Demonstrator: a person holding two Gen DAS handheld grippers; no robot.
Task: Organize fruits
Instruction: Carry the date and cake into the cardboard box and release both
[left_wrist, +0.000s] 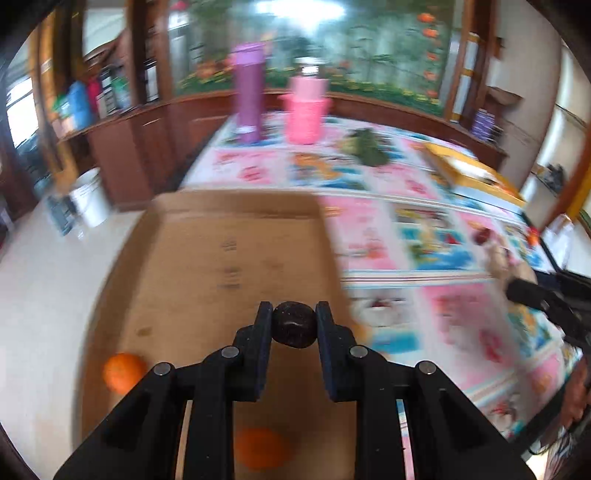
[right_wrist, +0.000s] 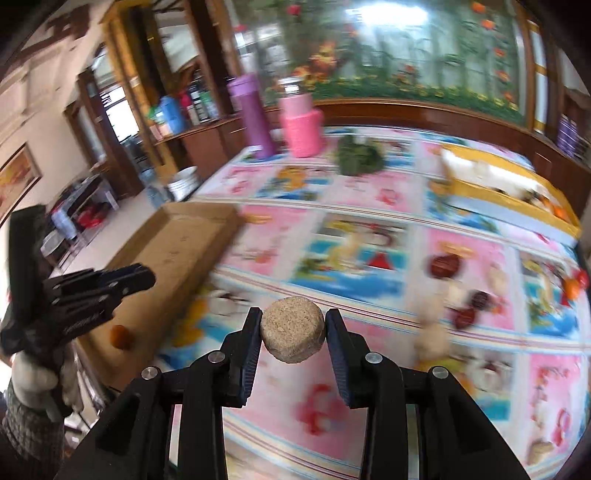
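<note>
My left gripper (left_wrist: 294, 325) is shut on a dark round fruit (left_wrist: 294, 329) and holds it above the brown cardboard box (left_wrist: 207, 258). Two oranges (left_wrist: 123, 371) (left_wrist: 260, 452) lie in the box. My right gripper (right_wrist: 293, 336) is shut on a tan, rough round fruit (right_wrist: 293, 329) above the patterned tablecloth (right_wrist: 369, 258). Dark red fruits (right_wrist: 445, 266) (right_wrist: 480, 300) and pale round fruits (right_wrist: 430, 338) lie on the cloth at the right. The left gripper also shows in the right wrist view (right_wrist: 110, 286), over the box (right_wrist: 177, 251).
A purple bottle (left_wrist: 249, 96) and a pink basket (left_wrist: 304, 114) stand at the table's back. A green leafy bunch (left_wrist: 365, 146) lies behind the middle. A yellow tray (left_wrist: 469, 173) sits at the right. A white bucket (left_wrist: 90, 197) stands on the floor to the left.
</note>
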